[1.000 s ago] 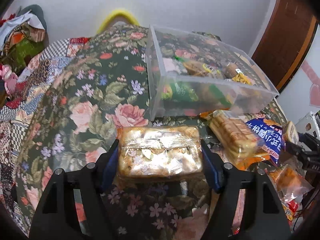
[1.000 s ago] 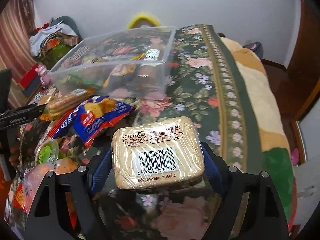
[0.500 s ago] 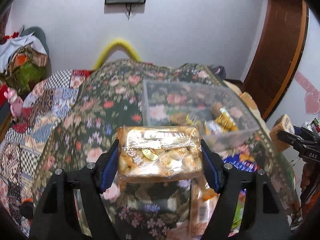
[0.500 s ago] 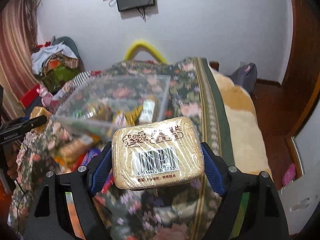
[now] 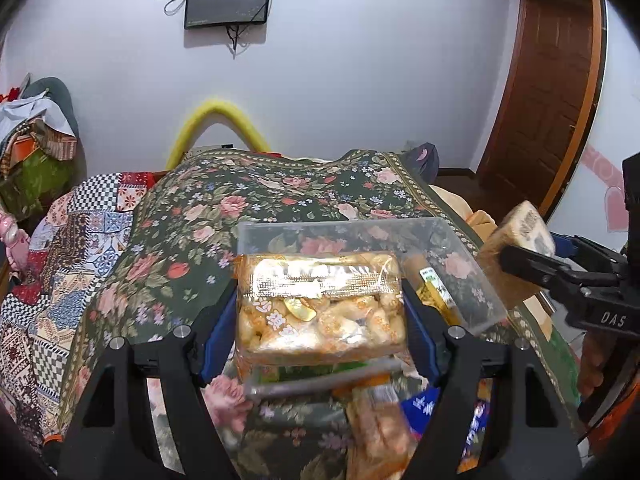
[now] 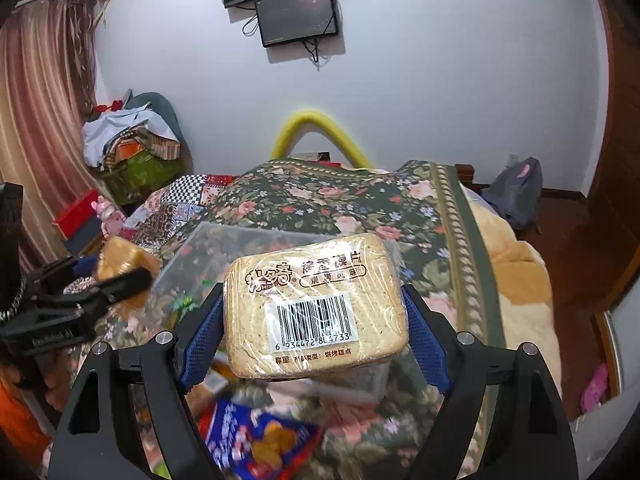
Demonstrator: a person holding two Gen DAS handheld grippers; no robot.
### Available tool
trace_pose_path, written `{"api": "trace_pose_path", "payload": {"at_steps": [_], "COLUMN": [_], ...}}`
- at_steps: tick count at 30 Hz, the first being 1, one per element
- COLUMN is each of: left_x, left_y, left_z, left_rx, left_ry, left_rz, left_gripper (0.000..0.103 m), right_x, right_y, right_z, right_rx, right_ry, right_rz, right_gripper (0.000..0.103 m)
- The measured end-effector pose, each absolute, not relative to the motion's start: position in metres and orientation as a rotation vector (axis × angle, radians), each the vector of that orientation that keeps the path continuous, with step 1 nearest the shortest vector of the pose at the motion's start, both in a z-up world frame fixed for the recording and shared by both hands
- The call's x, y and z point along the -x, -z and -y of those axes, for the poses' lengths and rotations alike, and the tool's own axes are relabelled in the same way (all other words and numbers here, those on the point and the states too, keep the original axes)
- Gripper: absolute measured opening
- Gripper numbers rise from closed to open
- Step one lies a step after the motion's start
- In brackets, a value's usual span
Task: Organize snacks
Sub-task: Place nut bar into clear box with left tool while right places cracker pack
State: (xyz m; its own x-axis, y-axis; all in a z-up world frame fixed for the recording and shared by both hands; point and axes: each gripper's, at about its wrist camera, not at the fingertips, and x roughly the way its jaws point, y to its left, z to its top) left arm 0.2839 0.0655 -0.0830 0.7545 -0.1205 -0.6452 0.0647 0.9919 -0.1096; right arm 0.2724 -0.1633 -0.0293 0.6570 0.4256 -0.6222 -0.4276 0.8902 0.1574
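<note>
My left gripper is shut on a clear pack of golden puffed snacks, held above the near edge of a clear plastic bin that holds several snacks. My right gripper is shut on a wrapped beige bread-slice pack with a barcode, held above the same bin. The right gripper and its pack show at the right of the left wrist view. The left gripper and its pack show at the left of the right wrist view.
The bin sits on a bed with a dark floral cover. Loose snack bags lie in front of it, among them a blue bag and an orange pack. A patchwork quilt lies left; a wooden door stands right.
Both grippers have risen and tilted up with their packs. The bin now lies lower and farther under them, and the wall and screens have come into view.
</note>
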Motion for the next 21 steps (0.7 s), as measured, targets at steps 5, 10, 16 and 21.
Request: {"api": "trace_pose_path", "payload": {"at_steps": [5,10,16,21], "left_x": [-0.314,-0.338,-0.359,-0.371], "left_y": [0.095,0.115,0.135,0.142], "left_z": [-0.062,-0.065,-0.067,-0.064], "left_rx": [0.088,0.108,0.143,0.13], "left_ry": [0.103,0.089,0.115,0.11], "left_rz": [-0.749,-0.806,-0.87,-0.889], "left_gripper": [0.073,0.073,0.073,0.073], "right_x": [-0.294,-0.314,-0.337,-0.344], "right_y": [0.038,0.054,0.072,0.079], "right_z": [0.148,0.137,0.133,0.132], "right_rx": [-0.008,0.015,0.024,0.04], "right_ry": [-0.5,-0.482,-0.476,-0.474], "right_rz": [-0.741,-0.794,-0.876,-0.905], "right_gripper": [0.081,0.081,0.081,0.081]}}
